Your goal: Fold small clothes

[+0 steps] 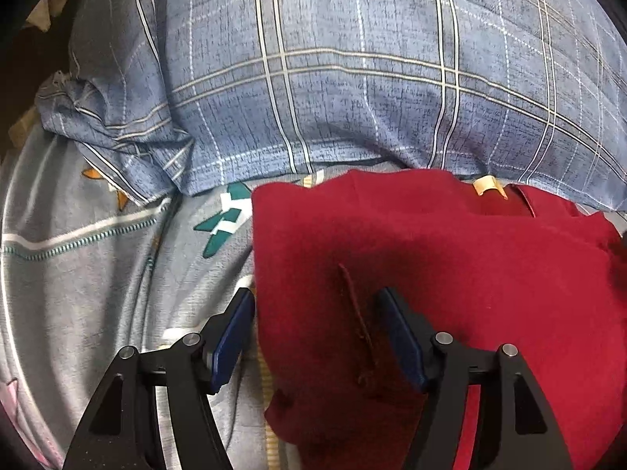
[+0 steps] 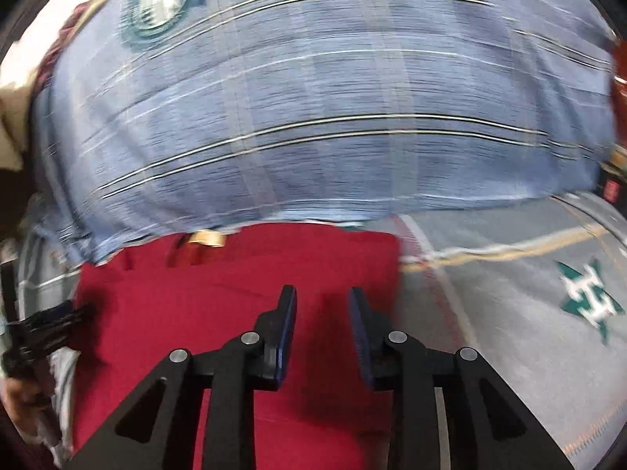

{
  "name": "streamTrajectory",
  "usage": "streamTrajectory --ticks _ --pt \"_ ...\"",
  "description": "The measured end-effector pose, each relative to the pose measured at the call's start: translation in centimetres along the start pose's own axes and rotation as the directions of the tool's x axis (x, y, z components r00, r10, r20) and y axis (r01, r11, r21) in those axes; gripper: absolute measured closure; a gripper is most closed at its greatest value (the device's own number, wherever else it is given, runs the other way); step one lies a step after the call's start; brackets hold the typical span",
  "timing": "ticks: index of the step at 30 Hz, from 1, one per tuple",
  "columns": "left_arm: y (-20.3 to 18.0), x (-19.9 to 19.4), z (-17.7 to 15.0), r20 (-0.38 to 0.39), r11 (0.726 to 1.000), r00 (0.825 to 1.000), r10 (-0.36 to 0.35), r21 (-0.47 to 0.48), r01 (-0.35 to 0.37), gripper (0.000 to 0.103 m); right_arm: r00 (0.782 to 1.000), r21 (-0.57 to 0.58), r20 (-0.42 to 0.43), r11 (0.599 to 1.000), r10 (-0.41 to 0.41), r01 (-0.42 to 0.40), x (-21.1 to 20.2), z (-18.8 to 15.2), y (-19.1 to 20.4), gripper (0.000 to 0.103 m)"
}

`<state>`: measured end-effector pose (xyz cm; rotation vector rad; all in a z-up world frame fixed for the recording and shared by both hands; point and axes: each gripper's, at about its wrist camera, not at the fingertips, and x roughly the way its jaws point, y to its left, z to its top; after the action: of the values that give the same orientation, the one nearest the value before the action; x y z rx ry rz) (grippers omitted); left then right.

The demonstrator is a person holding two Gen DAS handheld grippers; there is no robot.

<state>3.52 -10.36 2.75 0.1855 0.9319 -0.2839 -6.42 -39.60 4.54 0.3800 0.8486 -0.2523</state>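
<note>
- Red garment [image 1: 431,258] is lying on the grey printed bedsheet [image 1: 78,274], its far edge just beside the blue plaid pillow [image 1: 352,78], and looking already folded into a rough rectangle
- Left gripper [image 1: 319,337] is hovering with fingers spread wide, nothing between them; one finger is sitting past the garment's left edge over the sheet, the other over the red cloth near a loose dark cord [image 1: 358,329]
- Right gripper [image 2: 323,333] is hanging over the middle of the garment [image 2: 235,293] with fingers parted and holding nothing; whether the tips are touching the cloth I cannot tell
- Risk: the left fingers closing here could be catching the sheet along with the garment's edge, dragging both
- Risk: the cord could be snagging on a finger and pulling the fold open
- Risk: the right view is blurring, suggesting quick motion; a fast pinch at mid-cloth could be bunching the layers or pushing them against the pillow
</note>
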Motion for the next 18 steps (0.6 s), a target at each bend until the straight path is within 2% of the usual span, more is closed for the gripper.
streamTrajectory --ticks 2,5,7,9,12,14,18 --pt "0.0 0.4 0.1 -0.003 1.0 1.0 -0.003 0.0 0.003 0.035 1.0 -0.01 -0.021 1.0 0.013 -0.013 1.3 0.5 0.7 0.074" --pt "0.1 0.8 0.2 -0.007 1.0 1.0 -0.006 -0.008 0.006 0.029 0.998 -0.041 -0.064 0.999 -0.014 0.012 4.3 1.3 1.3 0.075" --pt "0.4 1.1 0.3 -0.011 1.0 1.0 -0.011 -0.023 0.011 0.027 0.99 -0.044 -0.114 0.996 -0.084 0.079 6.8 1.5 0.9 0.079" --pt "0.7 1.3 0.3 -0.015 0.999 1.0 -0.02 -0.037 0.019 0.025 0.992 -0.028 -0.084 0.995 -0.096 0.094 7.5 1.6 0.1 0.079" --pt "0.6 1.3 0.3 -0.015 0.999 1.0 -0.018 -0.038 0.018 0.025 0.995 0.053 -0.083 0.997 -0.052 0.057 7.6 2.0 -1.2 0.077" --pt "0.5 1.2 0.3 -0.012 0.999 1.0 -0.013 -0.032 0.013 0.025 0.995 0.073 -0.091 0.996 -0.049 0.056 6.9 1.9 -1.6 0.072" --pt "0.5 1.3 0.3 -0.01 0.999 1.0 -0.011 -0.034 0.011 0.025 0.997 0.06 -0.069 0.998 -0.032 0.036 2.7 0.2 -2.1 0.069"
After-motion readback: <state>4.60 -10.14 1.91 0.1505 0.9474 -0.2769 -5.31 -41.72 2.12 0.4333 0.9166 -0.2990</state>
